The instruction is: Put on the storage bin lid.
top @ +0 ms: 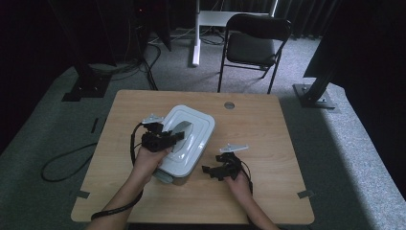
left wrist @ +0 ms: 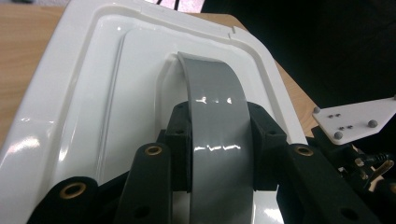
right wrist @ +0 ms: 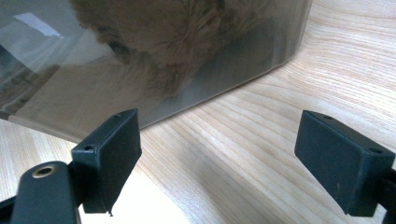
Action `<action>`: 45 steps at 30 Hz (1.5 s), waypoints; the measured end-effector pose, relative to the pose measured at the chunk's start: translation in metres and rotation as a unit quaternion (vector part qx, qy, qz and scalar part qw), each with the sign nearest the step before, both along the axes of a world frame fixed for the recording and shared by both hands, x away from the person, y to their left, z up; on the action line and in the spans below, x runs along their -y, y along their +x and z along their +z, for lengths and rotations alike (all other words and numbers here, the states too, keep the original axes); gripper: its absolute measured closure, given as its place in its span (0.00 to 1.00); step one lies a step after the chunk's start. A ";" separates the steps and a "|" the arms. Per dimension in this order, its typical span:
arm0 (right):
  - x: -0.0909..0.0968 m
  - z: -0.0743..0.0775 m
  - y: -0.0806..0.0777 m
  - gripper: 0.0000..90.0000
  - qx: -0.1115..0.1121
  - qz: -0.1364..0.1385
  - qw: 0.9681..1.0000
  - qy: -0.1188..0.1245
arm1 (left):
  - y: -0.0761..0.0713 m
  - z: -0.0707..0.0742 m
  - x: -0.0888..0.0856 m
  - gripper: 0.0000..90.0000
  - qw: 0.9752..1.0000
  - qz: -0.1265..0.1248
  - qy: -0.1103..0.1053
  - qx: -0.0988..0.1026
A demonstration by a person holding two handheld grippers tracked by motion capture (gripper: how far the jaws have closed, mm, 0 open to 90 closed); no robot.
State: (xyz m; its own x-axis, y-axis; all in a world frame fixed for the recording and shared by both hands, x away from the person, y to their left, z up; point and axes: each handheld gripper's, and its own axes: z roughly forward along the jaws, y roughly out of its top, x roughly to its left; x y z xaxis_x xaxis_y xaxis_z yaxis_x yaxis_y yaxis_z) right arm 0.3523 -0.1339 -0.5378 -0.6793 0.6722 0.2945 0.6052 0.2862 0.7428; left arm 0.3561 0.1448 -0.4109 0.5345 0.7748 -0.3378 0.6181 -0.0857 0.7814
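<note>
My left gripper clamps the grey curved plastic handle of the white lidded box; my right gripper rests wide apart.

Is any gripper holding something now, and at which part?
The left gripper holds the white box by the grey handle on its lid. The right gripper is open and holds nothing.

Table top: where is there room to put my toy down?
The table is bare between the white-lidded box and its right edge, and along the far edge. It is crowded near the front, where the left tool and right tool work.
</note>
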 end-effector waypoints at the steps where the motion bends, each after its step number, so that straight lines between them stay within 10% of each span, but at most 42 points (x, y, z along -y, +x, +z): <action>1: 0.000 0.000 0.000 0.15 -0.001 0.000 1.000 0.000 | 0.000 0.000 -0.001 0.75 1.000 -0.003 -0.001 -0.001; 21: 0.004 -0.001 0.001 0.15 -0.006 -0.003 1.000 0.006 | 0.007 -0.010 -0.006 0.74 1.000 -0.020 0.013 -0.019; 36: 0.005 -0.002 0.000 0.15 -0.007 -0.001 1.000 0.004 | 0.006 -0.015 0.006 0.72 0.997 -0.035 0.075 0.003; 40: 0.005 -0.001 0.000 0.15 -0.006 -0.002 1.000 0.005 | 0.004 -0.013 0.013 0.41 0.994 -0.064 0.089 0.018; 45: 0.008 0.000 0.001 0.15 -0.005 -0.006 1.000 0.008 | 0.002 -0.007 0.014 0.26 0.994 -0.051 0.094 0.028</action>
State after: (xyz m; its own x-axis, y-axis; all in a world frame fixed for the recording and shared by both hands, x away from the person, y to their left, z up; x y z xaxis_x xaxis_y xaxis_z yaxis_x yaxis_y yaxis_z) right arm 0.3529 -0.1415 -0.5380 -0.6683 0.6753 0.3120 0.6159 0.2670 0.7412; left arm 0.3580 0.1306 -0.4177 0.6274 0.7622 -0.1597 0.5553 -0.2940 0.7780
